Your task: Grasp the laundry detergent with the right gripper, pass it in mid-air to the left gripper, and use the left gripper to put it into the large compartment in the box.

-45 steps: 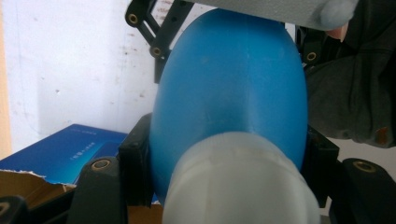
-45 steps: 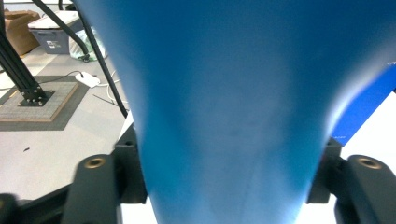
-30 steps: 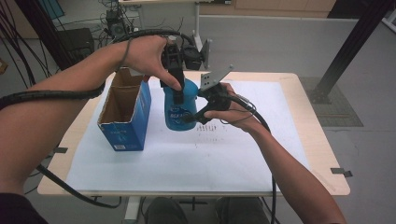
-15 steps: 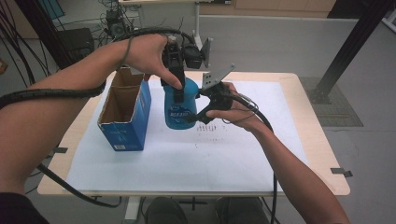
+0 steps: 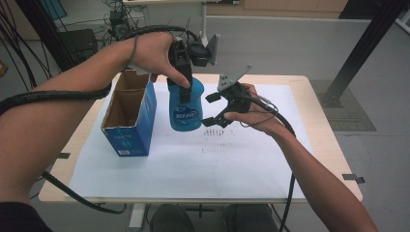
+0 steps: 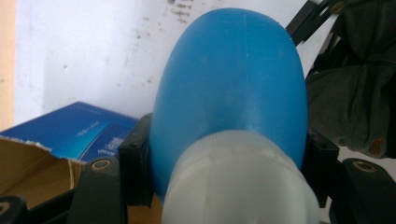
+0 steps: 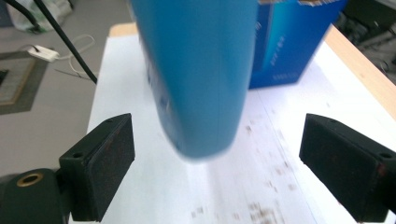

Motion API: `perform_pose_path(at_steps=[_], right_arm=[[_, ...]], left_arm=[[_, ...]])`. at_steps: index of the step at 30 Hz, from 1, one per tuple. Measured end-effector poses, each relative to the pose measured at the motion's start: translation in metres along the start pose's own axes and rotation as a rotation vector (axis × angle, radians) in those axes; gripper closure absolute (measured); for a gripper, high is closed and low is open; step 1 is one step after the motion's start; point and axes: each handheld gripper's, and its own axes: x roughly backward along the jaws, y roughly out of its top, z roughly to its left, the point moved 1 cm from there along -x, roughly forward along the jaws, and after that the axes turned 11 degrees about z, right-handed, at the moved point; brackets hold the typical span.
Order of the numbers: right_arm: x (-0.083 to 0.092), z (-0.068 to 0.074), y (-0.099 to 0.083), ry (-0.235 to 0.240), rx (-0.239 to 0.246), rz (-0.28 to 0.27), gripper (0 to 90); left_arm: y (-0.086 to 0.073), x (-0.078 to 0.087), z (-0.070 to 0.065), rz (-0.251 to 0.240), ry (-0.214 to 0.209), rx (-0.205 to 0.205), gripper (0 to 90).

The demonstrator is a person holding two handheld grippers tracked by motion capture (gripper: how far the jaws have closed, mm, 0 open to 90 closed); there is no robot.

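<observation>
Left hand-held gripper (image 5: 183, 82) clamped on the neck end of one blue bottle (image 5: 185, 107), black pads pressed to both sides just below the white cap (image 6: 238, 186) in the left gripper view. Bottle held upright above the surface (image 5: 309, 87), just right of the box (image 5: 129, 116), long axis vertical, cap end up, base down toward the white sheet (image 5: 193, 159), label facing the near side. Seen from the right gripper view as a blue body tapering down to a blurred base between the two pads without touching either.

Right hand-held gripper (image 5: 212, 109) just right of the bottle, jaws wide and holding nothing, just been opening.

Count: one bottle, one box, two hand-held grippers, one sheet. Box open at the top, blue outside, brown card inside, standing on the sheet. Small dark specks (image 5: 217, 133) on the sheet under the right hand-held gripper.

Against the earlier frames: right jaws then close against the bottle's lower side, now spread and drawn off a little to the right. Left hand-held gripper, bottle and box in the same places as before.
</observation>
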Motion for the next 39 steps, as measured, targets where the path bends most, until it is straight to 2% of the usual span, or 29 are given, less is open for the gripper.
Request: perform_pose_path(at_steps=[3, 6, 7, 15, 18, 19, 20, 21, 22, 25, 26, 27, 30, 34, 39], right_arm=[[0.012, -0.001, -0.006, -0.022, -0.022, 0.046, 9.2], [0.023, -0.001, -0.013, -0.047, -0.048, 0.093, 9.2], [0.029, -0.001, -0.016, -0.059, -0.057, 0.114, 9.2], [0.062, 0.000, -0.037, -0.116, -0.109, 0.221, 9.2], [0.072, 0.001, -0.044, -0.129, -0.123, 0.257, 9.2], [0.075, 0.001, -0.046, -0.133, -0.130, 0.266, 9.3], [0.076, 0.001, -0.047, -0.136, -0.131, 0.270, 9.3], [0.080, 0.001, -0.051, -0.141, -0.138, 0.283, 9.3], [0.082, 0.001, -0.052, -0.142, -0.144, 0.289, 9.3], [0.090, 0.004, -0.058, -0.151, -0.148, 0.317, 9.9], [0.091, 0.004, -0.059, -0.151, -0.149, 0.323, 10.0], [0.093, 0.005, -0.060, -0.153, -0.150, 0.332, 10.1], [0.098, 0.007, -0.063, -0.159, -0.150, 0.353, 10.1], [0.104, 0.008, -0.066, -0.166, -0.151, 0.376, 10.2], [0.110, 0.008, -0.069, -0.177, -0.157, 0.400, 10.2]], left_arm=[[-0.002, 0.005, 0.003, -0.001, 0.001, 0.042, 37.4], [-0.005, 0.010, 0.008, 0.000, -0.021, 0.106, 37.4], [-0.006, 0.012, 0.009, 0.003, -0.023, 0.114, 37.4], [-0.020, 0.033, 0.023, -0.014, -0.027, 0.283, 37.3], [-0.031, 0.043, 0.031, -0.023, -0.056, 0.370, 37.3], [-0.033, 0.045, 0.033, -0.024, -0.060, 0.379, 37.3], [-0.039, 0.050, 0.036, -0.023, -0.074, 0.414, 37.3], [-0.042, 0.052, 0.038, -0.022, -0.078, 0.429, 37.3], [-0.047, 0.055, 0.040, -0.027, -0.085, 0.468, 37.3], [-0.058, 0.064, 0.043, -0.034, -0.085, 0.533, 37.3], [-0.062, 0.066, 0.044, -0.045, -0.087, 0.570, 37.3], [-0.067, 0.069, 0.046, -0.036, -0.090, 0.587, 37.3], [-0.083, 0.076, 0.052, -0.055, -0.108, 0.676, 37.3], [-0.104, 0.083, 0.061, -0.076, -0.136, 0.786, 37.3], [-0.126, 0.088, 0.070, -0.097, -0.144, 0.909, 37.3]])
